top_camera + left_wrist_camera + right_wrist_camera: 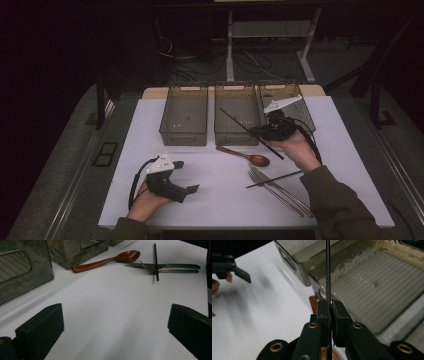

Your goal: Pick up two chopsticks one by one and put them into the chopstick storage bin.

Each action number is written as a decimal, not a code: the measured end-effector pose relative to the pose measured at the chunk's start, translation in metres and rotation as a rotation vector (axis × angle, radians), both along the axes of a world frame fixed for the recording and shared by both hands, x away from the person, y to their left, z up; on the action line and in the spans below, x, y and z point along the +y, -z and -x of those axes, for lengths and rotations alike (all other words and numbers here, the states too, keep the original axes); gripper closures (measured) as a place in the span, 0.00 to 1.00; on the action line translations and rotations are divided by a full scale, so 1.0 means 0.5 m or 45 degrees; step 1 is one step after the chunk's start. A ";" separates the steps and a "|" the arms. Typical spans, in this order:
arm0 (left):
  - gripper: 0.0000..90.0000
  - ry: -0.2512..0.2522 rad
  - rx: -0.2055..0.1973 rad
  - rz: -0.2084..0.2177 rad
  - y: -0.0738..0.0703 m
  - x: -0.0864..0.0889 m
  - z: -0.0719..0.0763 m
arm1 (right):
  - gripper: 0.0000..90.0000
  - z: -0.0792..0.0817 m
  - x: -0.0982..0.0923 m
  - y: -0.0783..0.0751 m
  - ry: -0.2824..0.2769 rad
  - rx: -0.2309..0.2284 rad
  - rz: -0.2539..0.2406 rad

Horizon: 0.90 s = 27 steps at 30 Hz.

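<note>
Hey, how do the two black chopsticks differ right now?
The held chopstick is clamped in the right gripper, raised and reaching over the middle bin. The loose chopstick lies flat on the table, resting across the knife and fork. Both are thin, black and straight.

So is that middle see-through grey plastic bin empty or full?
Empty: the middle see-through grey plastic bin shows only its bare ribbed floor; the thin black chopstick hangs above it.

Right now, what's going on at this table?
A person works with two handheld grippers. The right gripper is shut on a black chopstick, held over the middle bin of three empty smoky bins. The left gripper rests open near the table's front edge, holding nothing. On the white table lie a wooden spoon, a second chopstick, a knife and a fork.
</note>
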State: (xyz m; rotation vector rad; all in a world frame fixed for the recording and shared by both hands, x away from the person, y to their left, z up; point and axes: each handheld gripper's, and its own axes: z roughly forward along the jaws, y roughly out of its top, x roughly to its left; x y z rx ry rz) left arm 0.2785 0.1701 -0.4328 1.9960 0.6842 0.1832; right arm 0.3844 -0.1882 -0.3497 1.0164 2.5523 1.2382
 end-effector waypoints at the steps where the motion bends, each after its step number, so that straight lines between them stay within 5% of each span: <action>1: 0.00 0.003 0.000 -0.006 0.000 0.000 0.000 | 0.94 -0.006 0.009 -0.003 -0.005 0.001 0.001; 14: 0.00 0.012 -0.007 -0.023 -0.001 -0.003 0.001 | 0.94 -0.084 0.107 -0.034 0.008 0.021 0.055; 27: 0.00 0.017 -0.017 -0.012 -0.003 -0.007 0.003 | 0.94 -0.152 0.221 -0.033 0.020 0.079 0.069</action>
